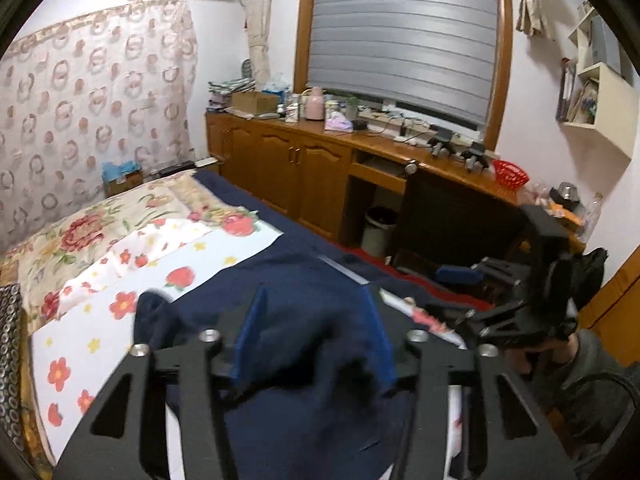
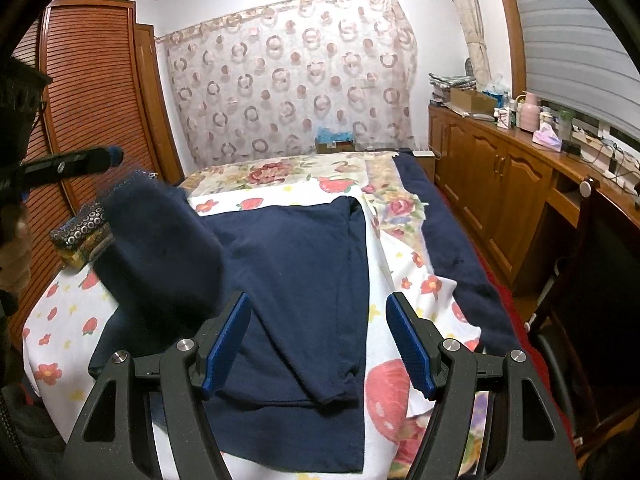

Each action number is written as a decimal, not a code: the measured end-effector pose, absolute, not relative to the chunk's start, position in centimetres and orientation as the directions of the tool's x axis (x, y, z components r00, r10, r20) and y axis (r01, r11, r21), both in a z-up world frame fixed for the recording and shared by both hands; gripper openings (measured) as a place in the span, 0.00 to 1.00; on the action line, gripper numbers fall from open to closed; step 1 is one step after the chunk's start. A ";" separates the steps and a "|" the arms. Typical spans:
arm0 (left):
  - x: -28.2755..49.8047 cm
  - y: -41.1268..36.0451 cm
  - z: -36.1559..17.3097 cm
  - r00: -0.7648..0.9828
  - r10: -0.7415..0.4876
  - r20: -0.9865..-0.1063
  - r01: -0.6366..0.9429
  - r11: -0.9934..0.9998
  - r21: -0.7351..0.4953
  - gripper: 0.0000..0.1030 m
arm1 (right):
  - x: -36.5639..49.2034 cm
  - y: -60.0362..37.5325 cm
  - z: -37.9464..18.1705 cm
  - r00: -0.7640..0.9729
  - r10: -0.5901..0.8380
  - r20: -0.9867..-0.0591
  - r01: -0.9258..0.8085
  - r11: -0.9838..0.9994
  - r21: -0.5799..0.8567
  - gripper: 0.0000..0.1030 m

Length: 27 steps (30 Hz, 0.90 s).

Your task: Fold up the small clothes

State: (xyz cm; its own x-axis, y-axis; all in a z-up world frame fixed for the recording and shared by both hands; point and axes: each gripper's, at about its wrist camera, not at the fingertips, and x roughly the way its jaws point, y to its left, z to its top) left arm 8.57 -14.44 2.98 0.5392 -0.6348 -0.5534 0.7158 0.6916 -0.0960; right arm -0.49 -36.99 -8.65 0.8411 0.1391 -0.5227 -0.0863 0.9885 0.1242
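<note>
While the navy shirt [image 2: 296, 280] lies mostly flat on the strawberry-print sheet [image 2: 400, 384] covering the bed, its left side is bunched up and lifted off the sheet. That raised wad sits between the blue pads [image 1: 250, 336] of the left gripper [image 1: 312, 340], which looks to be pinching it, though the pads are fairly far apart around the thick fabric. Over on the other side, the right gripper [image 2: 318, 344] hangs above the shirt's lower part with its fingers spread wide, gripping nothing. Wooden cabinets [image 2: 492, 184] run along the right wall.
</note>
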 end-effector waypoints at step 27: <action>7.6 -0.5 -3.7 0.730 -0.394 -0.558 0.421 0.903 -0.087 0.64 | 10.7 -26.5 -5.8 0.736 0.337 -0.587 -0.391 0.920 0.038 0.70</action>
State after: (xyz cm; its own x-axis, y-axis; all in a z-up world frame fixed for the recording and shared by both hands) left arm 7.59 -0.51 -3.70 0.7303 -0.3942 -0.5580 0.4209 0.9029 -0.0870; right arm 10.66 -26.55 -5.85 0.7360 0.3368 -0.5873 -0.3908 0.9197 0.0378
